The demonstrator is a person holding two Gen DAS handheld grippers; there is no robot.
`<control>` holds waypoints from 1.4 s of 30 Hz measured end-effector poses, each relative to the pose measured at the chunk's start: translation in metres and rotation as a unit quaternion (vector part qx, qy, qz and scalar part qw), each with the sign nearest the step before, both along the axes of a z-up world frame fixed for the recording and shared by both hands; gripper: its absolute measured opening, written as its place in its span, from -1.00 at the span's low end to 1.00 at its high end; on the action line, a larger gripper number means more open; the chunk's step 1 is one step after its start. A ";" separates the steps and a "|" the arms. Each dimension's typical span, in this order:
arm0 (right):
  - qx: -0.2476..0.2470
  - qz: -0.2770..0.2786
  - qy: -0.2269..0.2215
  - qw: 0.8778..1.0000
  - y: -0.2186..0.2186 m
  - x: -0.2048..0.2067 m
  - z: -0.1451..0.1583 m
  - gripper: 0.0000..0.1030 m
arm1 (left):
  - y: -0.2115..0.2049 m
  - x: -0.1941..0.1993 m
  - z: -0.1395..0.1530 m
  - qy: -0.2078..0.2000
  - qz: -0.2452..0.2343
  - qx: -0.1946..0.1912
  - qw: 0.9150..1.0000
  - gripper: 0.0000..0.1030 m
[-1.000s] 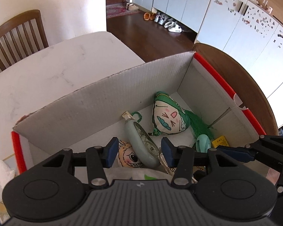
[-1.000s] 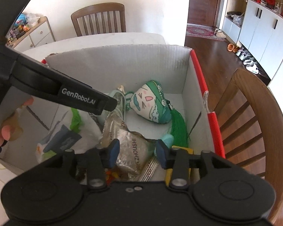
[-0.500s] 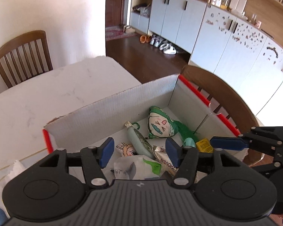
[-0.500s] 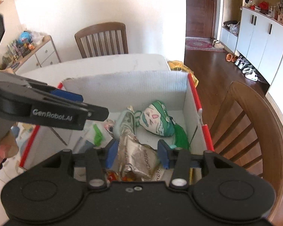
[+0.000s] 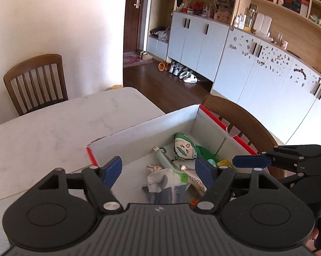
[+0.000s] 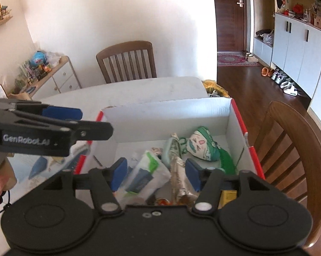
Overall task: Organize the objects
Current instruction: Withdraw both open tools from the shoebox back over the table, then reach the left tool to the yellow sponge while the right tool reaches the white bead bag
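A white cardboard box (image 5: 143,135) (image 6: 167,115) with red edges stands on the marble table. Inside lie a green-haired doll pouch (image 5: 185,147) (image 6: 200,144), a pale green case (image 5: 165,160), a white and green packet (image 5: 167,181) (image 6: 148,170), a silver foil pack (image 6: 179,177) and a yellow item (image 5: 224,163). My left gripper (image 5: 159,170) hovers above the box, its jaws opening, nothing between them. My right gripper (image 6: 155,173) also hangs above the box with jaws opening and nothing held. Each gripper shows at the side of the other's view.
Wooden chairs stand at the far side (image 5: 35,83) and right beside the box (image 6: 292,149). Papers (image 6: 45,164) lie on the table left of the box. A low drawer unit (image 6: 53,79) with toys lines the left wall; cabinets and shoes (image 5: 181,72) lie beyond.
Both grippers have risen and drawn back from the box, so more of the room shows. Both pairs of jaws have spread wider. The box contents stay put.
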State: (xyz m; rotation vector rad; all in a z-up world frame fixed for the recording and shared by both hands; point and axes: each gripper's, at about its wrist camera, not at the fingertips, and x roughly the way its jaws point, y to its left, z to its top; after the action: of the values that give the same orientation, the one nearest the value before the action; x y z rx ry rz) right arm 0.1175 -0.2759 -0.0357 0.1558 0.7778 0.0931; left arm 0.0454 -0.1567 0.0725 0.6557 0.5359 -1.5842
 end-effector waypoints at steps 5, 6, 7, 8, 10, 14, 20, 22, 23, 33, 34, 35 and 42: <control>0.008 -0.007 -0.008 1.000 0.013 -0.005 0.007 0.24 | 0.019 0.016 0.012 0.004 0.001 -0.013 1.000 0.60; 0.010 -0.009 -0.010 1.000 0.016 -0.006 0.009 0.26 | 0.023 0.019 0.015 0.004 0.000 -0.017 1.000 0.61; 0.011 -0.010 -0.012 1.000 0.019 -0.007 0.010 0.31 | 0.025 0.021 0.017 0.004 -0.001 -0.019 1.000 0.61; 0.012 -0.011 -0.014 1.000 0.022 -0.008 0.011 0.34 | 0.028 0.025 0.020 0.004 -0.002 -0.021 1.000 0.63; 0.010 -0.011 -0.019 1.000 0.028 -0.009 0.014 0.42 | 0.033 0.032 0.023 0.007 -0.001 -0.023 1.000 0.65; 0.012 -0.010 -0.025 1.000 0.043 -0.009 0.017 0.55 | 0.043 0.050 0.028 0.013 0.001 -0.025 1.000 0.67; 0.008 -0.008 -0.031 0.999 0.071 -0.005 0.018 0.73 | 0.055 0.078 0.036 0.014 0.008 -0.034 0.999 0.90; 0.007 -0.006 -0.032 0.999 0.081 -0.003 0.018 0.75 | 0.059 0.087 0.037 0.015 0.011 -0.038 0.999 0.98; 0.008 -0.004 -0.032 0.999 0.085 -0.001 0.018 0.76 | 0.060 0.093 0.037 0.016 0.013 -0.041 0.999 0.98; 0.006 0.007 -0.027 1.000 0.133 0.016 0.012 0.85 | 0.070 0.153 0.032 0.019 0.038 -0.043 0.998 1.00; 0.006 0.008 -0.026 1.000 0.137 0.019 0.011 0.85 | 0.070 0.160 0.030 0.019 0.042 -0.043 0.998 1.00; 0.005 0.009 -0.024 1.000 0.142 0.021 0.010 0.85 | 0.071 0.166 0.029 0.020 0.045 -0.045 0.998 1.00; 0.000 0.014 -0.012 1.000 0.169 0.041 0.002 0.85 | 0.074 0.213 0.013 0.013 0.075 -0.047 0.996 1.00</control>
State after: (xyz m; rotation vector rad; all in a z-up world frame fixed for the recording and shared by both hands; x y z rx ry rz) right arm 0.1586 -0.1066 -0.0334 0.1438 0.7558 0.1209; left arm 0.2582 -0.0827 0.0856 0.5143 0.5146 -1.4694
